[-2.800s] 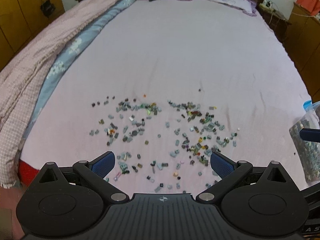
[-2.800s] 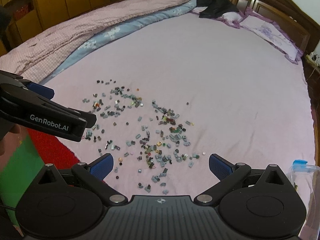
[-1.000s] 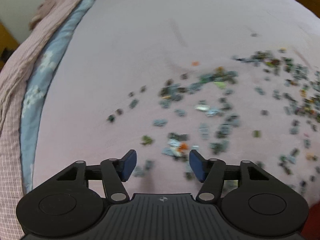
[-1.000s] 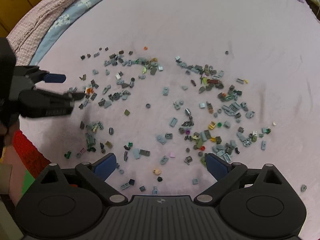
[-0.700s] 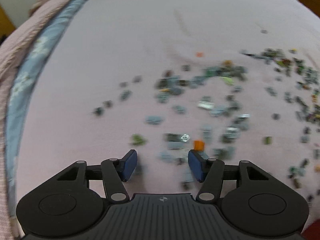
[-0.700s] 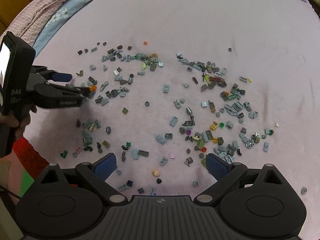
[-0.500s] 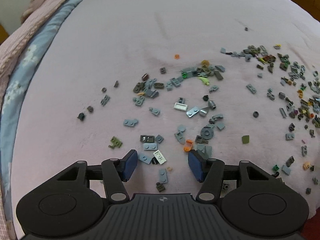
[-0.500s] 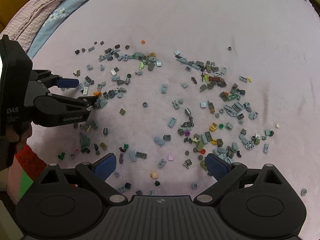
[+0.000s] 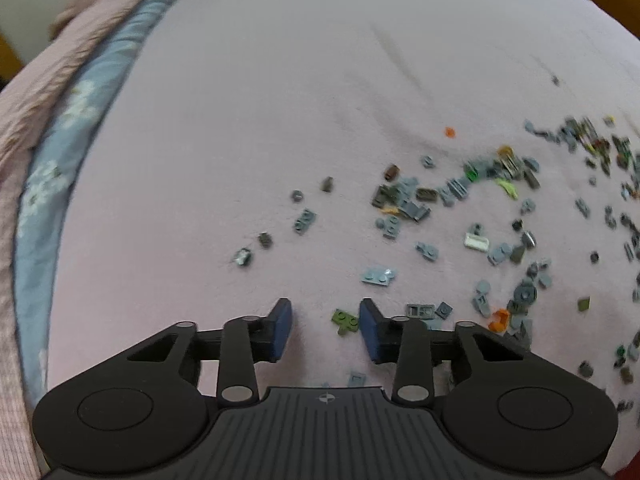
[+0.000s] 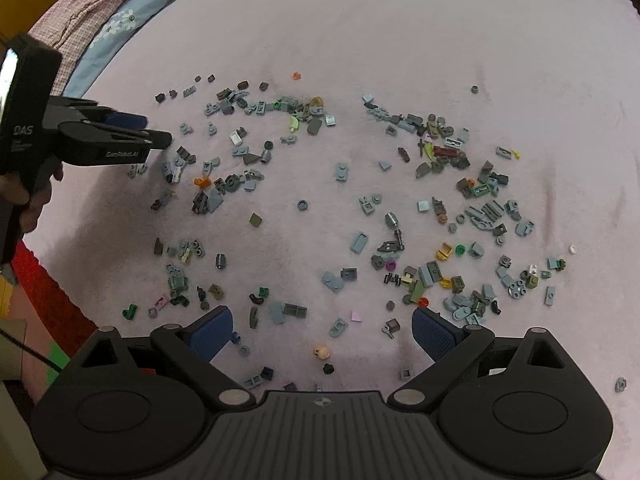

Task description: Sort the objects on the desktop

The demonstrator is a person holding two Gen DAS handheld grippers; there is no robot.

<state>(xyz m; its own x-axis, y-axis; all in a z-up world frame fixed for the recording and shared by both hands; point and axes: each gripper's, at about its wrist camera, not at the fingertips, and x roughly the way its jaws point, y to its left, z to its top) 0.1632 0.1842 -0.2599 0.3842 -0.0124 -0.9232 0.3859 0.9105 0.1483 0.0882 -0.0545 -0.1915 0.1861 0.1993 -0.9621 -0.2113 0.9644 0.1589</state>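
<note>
**Left jaws closing beside an olive brick**

Your left gripper (image 9: 325, 328) is closing, not yet gripping the olive-green brick piece (image 9: 345, 320) beside its right pad, long axis slanting up-left. Your right gripper (image 10: 322, 330) stands wide apart over scattered toy bricks (image 10: 400, 216) on the pink bedsheet (image 10: 400, 32); a floral quilt (image 10: 132, 20) lies left.

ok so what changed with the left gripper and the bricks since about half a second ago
The left gripper slid left across the pink bedsheet, off the small orange brick and onto an olive-green plate piece, which lies between its closing jaws, not yet pinched. The right gripper stayed open above the scattered bricks, which lie as before.
</note>
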